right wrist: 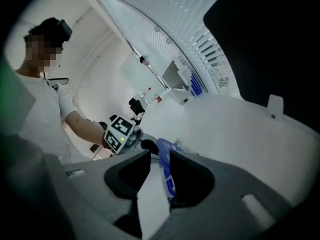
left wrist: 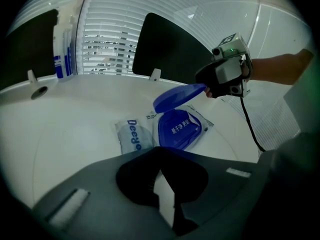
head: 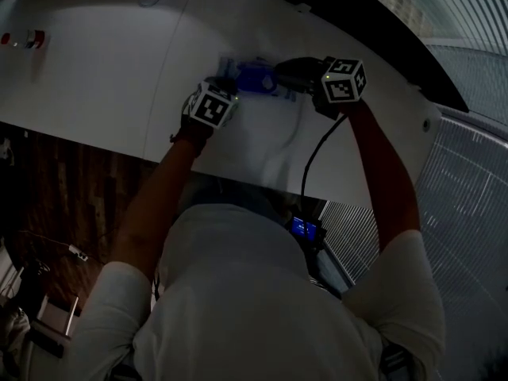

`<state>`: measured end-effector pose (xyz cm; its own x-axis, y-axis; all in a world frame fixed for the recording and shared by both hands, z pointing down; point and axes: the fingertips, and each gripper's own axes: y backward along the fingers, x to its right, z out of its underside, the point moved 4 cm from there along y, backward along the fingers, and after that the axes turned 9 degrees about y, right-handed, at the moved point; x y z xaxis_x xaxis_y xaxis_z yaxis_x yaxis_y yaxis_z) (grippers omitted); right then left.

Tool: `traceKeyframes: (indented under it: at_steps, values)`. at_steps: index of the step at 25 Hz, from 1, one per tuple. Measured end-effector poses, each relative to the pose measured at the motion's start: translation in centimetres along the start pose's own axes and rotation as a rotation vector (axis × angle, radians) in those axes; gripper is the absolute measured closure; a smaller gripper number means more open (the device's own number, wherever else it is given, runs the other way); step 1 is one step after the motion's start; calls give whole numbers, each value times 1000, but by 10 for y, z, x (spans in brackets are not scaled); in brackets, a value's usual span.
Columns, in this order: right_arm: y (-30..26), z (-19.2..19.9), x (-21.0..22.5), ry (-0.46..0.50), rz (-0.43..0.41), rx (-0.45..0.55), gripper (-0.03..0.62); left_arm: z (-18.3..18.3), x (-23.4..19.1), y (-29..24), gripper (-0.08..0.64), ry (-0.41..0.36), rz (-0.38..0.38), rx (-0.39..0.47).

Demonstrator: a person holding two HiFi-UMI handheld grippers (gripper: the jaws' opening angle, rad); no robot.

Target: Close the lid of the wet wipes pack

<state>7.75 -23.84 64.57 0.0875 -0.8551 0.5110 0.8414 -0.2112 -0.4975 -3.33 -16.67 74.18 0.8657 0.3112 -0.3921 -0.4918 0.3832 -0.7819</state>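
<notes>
L tongs (left wrist: 161, 171) apart, nothing btwn them, at the near-left end of the wet wipes pack (left wrist: 135, 136). Pack lies flat on the white surface (left wrist: 75, 114), long axis left-right. Its blue lid (left wrist: 177, 96) is open, tilted up toward the right, w/ its free edge btwn the R tongs (right wrist: 159, 159), which are apart.
</notes>
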Motion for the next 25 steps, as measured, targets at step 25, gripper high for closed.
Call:
traceKeyframes:
  at_steps: [25]
  values:
    - [-67, 49, -9, 278, 285, -430, 591, -3, -3, 18, 558, 181, 83, 115]
